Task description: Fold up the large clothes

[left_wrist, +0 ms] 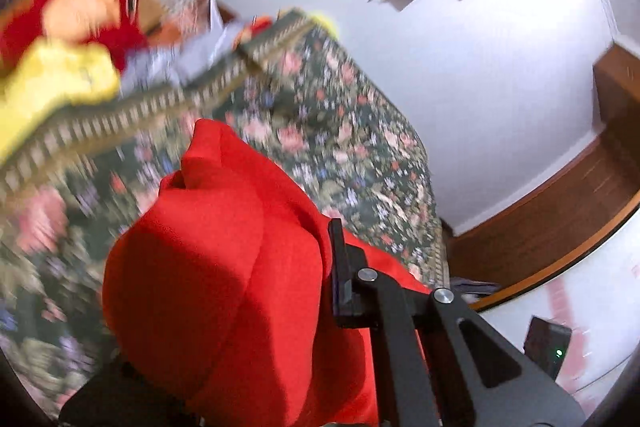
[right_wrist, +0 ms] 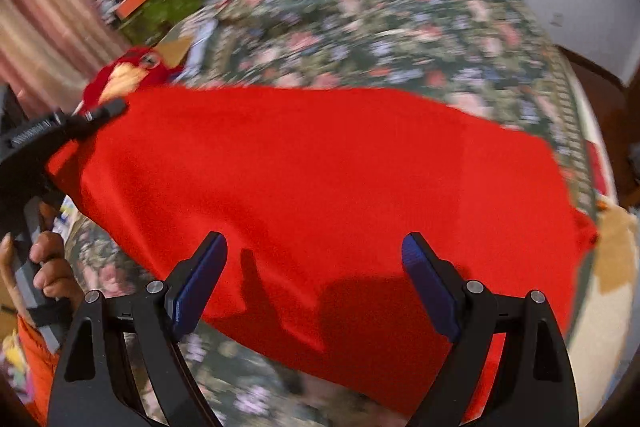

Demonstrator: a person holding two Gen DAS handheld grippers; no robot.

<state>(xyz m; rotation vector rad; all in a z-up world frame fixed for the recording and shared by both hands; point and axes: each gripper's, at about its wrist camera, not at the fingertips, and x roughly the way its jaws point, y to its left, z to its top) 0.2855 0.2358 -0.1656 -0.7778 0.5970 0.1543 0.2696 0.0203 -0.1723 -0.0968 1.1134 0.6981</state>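
We hold the red cloth by one edge with our left claw, its fingers pinching the fabric so that the corner lifts off the flowered bedspread. In the left wrist view the cloth bunches right at that claw, draped over and hiding one finger, which suits a firm grip for carrying the edge across. The rest of the cloth lies spread flat on the bedspread ahead of our right claw, filling the space between and beyond its fingers.

Our right claw is spread wide and holds nothing; it hovers just above the near edge of the cloth, and its shadow falls on the fabric below. We judge that it is placed there to take the near edge or corner, so both claws can bring one side over the other evenly. Blur in both views suggests we are moving.

Beyond the left claw, a red stuffed toy sits just past the far corner of the cloth, close enough that the lifted edge might brush it.
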